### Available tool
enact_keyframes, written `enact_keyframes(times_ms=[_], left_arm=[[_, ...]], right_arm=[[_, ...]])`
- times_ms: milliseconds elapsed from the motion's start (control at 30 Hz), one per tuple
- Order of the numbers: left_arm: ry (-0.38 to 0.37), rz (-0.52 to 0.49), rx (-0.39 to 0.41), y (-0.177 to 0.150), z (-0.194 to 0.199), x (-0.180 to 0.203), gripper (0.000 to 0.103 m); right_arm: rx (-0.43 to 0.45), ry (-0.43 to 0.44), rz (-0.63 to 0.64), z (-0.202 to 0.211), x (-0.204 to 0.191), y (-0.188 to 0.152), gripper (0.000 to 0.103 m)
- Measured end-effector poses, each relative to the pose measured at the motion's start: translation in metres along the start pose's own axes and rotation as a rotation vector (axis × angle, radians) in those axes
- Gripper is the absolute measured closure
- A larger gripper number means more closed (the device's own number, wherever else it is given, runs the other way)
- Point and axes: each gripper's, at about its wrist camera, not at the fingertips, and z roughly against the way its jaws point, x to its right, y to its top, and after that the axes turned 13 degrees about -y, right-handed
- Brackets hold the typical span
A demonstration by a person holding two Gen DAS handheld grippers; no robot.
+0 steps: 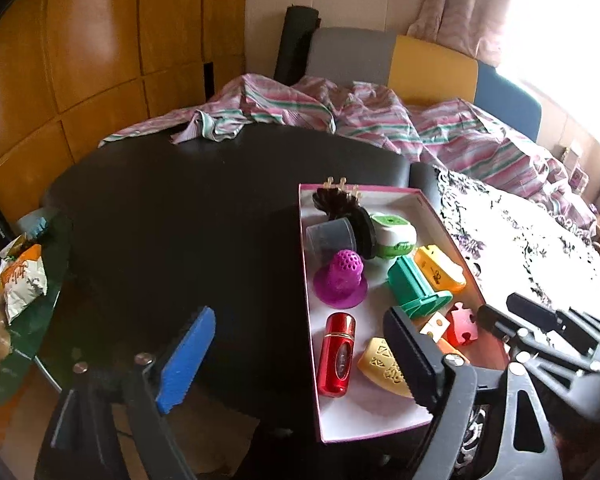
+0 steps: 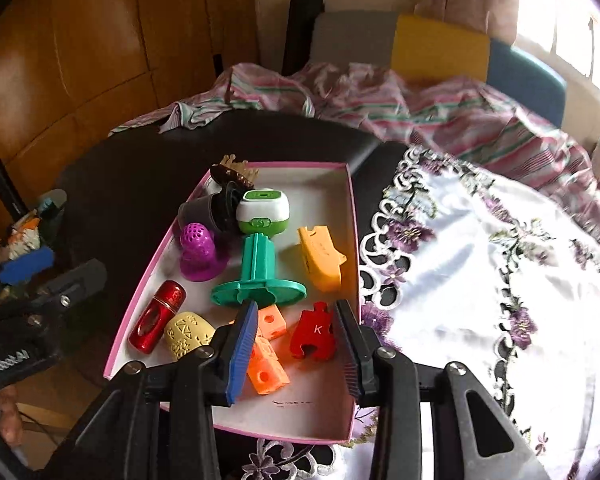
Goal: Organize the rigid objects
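A pink-rimmed white box (image 2: 284, 165) on the black table (image 1: 188, 216) holds several small items. Among them are a red bottle (image 2: 156, 316), a yellow perforated piece (image 2: 188, 334), a purple cone (image 2: 200, 248), a green spool (image 2: 260, 276), a yellow-orange clip (image 2: 322, 256) and a green-white device (image 2: 262, 210). My right gripper (image 2: 296, 312) hovers over the box's near end, open. Below it the red puzzle piece (image 2: 314, 334) and orange cubes (image 2: 268, 364) lie loose. My left gripper (image 1: 300, 350) is wide open and empty over the box's left rim (image 1: 312, 320), beside the red bottle (image 1: 336, 354).
A white embroidered cloth (image 2: 480, 280) covers the table to the right of the box. Striped fabric (image 1: 340, 112) is heaped along the far edge, with chair backs (image 1: 432, 64) behind it. Snack bags (image 1: 20, 280) sit on a low glass surface at far left.
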Motion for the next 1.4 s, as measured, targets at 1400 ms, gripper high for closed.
enact_keyframes(times_ms=[1400], left_arm=[[0.077, -0.021, 0.064, -0.005, 0.024, 0.008, 0.000]], right_arm=[[0.066, -0.045, -0.074, 0.021, 0.005, -0.003, 0.065]])
